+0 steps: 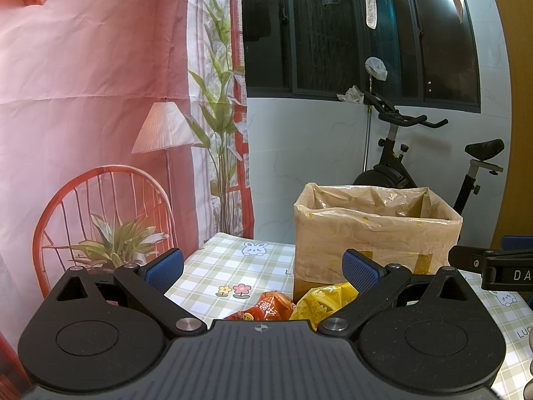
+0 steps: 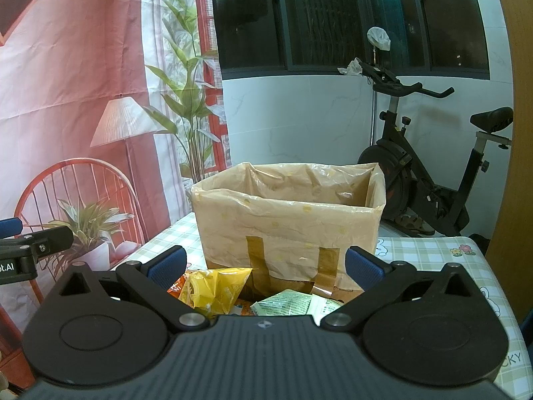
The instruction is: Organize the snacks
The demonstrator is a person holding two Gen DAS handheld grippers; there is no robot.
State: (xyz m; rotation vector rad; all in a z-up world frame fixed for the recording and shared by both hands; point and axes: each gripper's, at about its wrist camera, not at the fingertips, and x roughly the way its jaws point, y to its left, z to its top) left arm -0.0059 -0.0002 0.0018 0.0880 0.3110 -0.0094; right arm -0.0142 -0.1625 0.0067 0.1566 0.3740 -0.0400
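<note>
Both claws hang spread and empty, the left claw (image 1: 263,268) and the right claw (image 2: 265,266) side by side. A careless pinch could crush or snag a packet. The yellow packet (image 2: 216,288), red packet (image 1: 266,306) and green packet (image 2: 293,303) lie under them, against the lined box (image 2: 289,223) on the table (image 2: 433,253).

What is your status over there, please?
Both grippers open: left, right, holding nothing. Snacks on table before the lined box: yellow pack, red pack, green pack. Nothing in the way.
</note>
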